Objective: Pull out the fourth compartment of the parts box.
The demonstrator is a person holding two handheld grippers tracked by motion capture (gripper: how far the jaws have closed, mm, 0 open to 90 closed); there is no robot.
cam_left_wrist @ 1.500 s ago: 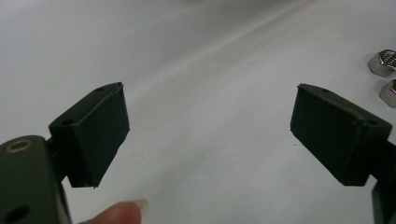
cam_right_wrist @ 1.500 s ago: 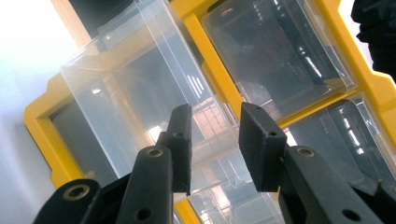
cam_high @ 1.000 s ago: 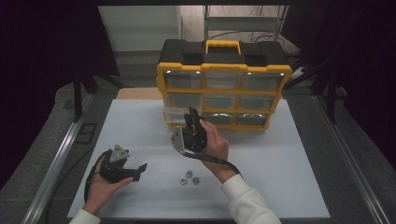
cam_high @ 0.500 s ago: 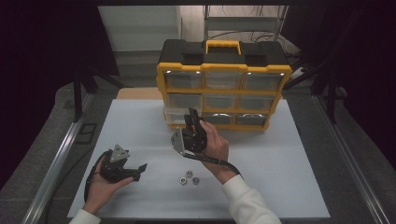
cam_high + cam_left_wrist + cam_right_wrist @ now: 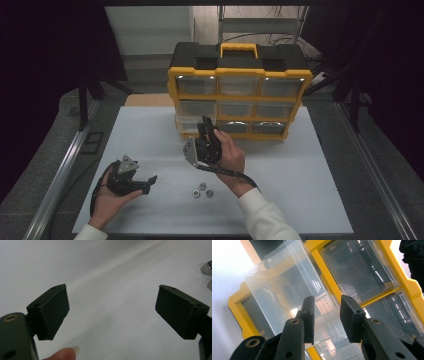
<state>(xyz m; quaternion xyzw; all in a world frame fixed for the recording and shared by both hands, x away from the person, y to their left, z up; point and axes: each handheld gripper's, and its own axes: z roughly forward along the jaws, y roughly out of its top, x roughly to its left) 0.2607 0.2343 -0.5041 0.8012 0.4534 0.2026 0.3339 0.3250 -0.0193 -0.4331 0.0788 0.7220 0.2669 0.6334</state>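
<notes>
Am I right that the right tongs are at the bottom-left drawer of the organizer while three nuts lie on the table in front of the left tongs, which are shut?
Not quite: the left tongs are open, as the left gripper view shows. The rest holds.

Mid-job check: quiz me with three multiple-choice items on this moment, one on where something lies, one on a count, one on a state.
1. Where do the nuts lie?
A. on the white table between the two hands
B. inside a drawer
C. on top of the organizer

2. How many nuts are there?
A. one
B. three
C. six

3. How does the bottom-left drawer of the organizer stand?
A. pushed flush
B. pulled partly out
C. removed to the table

Answers:
1 A, they sit on the table near the person's wrists.
2 B, the high view shows three.
3 B, it juts forward at the right gripper.
</notes>
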